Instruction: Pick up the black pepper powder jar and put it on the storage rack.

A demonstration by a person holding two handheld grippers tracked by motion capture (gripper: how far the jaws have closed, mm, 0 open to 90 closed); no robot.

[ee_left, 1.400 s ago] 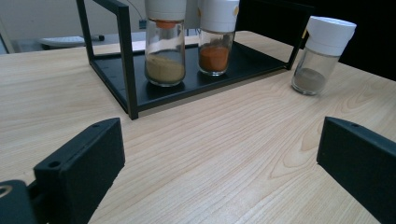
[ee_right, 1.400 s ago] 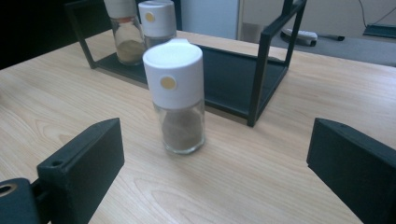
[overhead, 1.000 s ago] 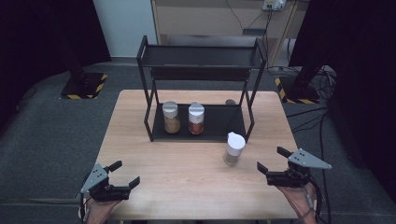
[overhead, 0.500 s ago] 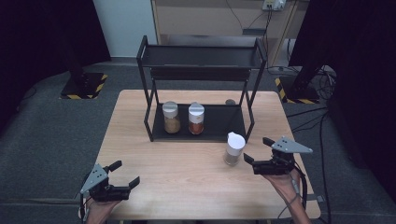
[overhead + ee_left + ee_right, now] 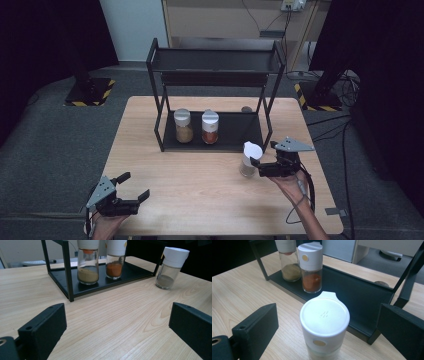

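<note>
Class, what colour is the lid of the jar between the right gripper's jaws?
White; the jar lid shows best in the right gripper view.

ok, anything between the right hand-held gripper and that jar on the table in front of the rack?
Nothing visible. The right hand-held gripper is open, its jaws either side of the white-capped jar, with bare table around it.

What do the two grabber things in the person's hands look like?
Both the left gripper and the right gripper are black, with two flat, blocky fingers. Each carries a grey three-cornered plate on top. A dark cable trails from each. No sleeves show.
</note>
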